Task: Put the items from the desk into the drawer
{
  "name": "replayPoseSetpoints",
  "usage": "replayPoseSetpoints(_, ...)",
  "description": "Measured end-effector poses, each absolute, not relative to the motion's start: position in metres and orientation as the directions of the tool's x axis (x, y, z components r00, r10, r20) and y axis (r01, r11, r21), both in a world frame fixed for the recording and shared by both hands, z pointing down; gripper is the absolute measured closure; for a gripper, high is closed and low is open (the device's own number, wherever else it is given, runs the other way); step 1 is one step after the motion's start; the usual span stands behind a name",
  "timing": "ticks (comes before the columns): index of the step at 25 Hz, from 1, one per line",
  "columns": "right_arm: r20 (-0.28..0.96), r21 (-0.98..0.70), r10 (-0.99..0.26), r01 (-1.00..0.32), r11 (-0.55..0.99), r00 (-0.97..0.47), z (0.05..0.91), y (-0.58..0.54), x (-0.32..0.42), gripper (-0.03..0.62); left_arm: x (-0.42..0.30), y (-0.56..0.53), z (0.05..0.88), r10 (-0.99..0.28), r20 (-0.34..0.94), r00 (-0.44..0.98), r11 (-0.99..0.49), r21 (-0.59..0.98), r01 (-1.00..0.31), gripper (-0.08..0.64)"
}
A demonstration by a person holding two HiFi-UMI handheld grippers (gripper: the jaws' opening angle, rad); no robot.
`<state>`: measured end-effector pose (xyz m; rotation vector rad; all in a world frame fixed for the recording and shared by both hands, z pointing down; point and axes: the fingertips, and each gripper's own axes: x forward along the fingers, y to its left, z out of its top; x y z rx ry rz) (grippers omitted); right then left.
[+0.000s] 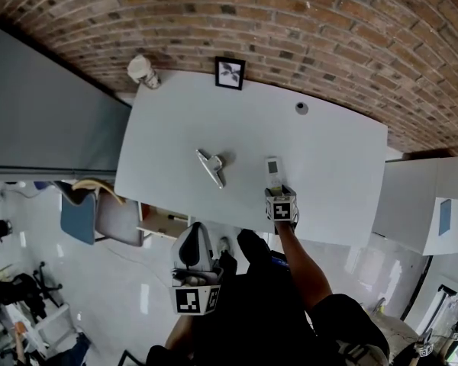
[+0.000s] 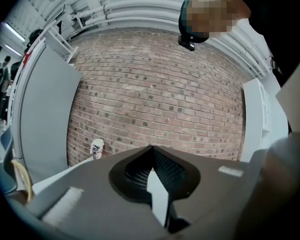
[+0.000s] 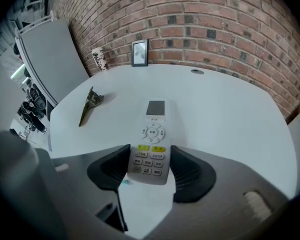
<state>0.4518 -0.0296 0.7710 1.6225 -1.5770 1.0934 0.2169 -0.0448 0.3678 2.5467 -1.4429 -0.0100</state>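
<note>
Remote control [image 3: 152, 134] pickup was the step in hand: left gripper [image 2: 151, 149] hung closed and empty off the desk's [image 1: 343, 158] near edge, right gripper [image 3: 150, 159] pinched the remote's lower end, remote lying flat on the desk. Next move likely called for a lift and carry to the drawer, which I couldn't place. Metal clip [image 1: 212, 166] lay left of it, untouched; cup [image 1: 143, 71] and picture frame [image 1: 230, 73] stood far back, nothing blocking.

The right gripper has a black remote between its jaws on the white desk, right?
No. The long plastic remote control between the right gripper's jaws is white, not black. It does lie on the white desk; the right gripper view shows this.
</note>
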Motion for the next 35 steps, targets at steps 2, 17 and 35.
replayPoseSetpoints(2, 0.873, -0.130, -0.482, -0.987, -0.090, -0.071, 0.766, -0.030, 0.451, 0.344, 0.213, -0.043, 0.365, -0.859, 0.093, 0.504, -0.482, 0.187, -0.856, 0.540)
replayPoseSetpoints(17, 0.805, -0.198, -0.537, -0.967, 0.158, -0.253, 0.713, -0.053, 0.415, 0.347, 0.156, -0.020, 0.349, -0.955, 0.043, 0.294, -0.284, 0.164, -0.945, 0.540)
replayPoseSetpoints(35, 0.668, -0.229, -0.566, -0.857, 0.461, -0.483, 0.617, -0.072, 0.242, 0.347, 0.016, 0.024, 0.334, -0.995, -0.024, 0.094, -0.096, 0.163, -0.982, 0.540)
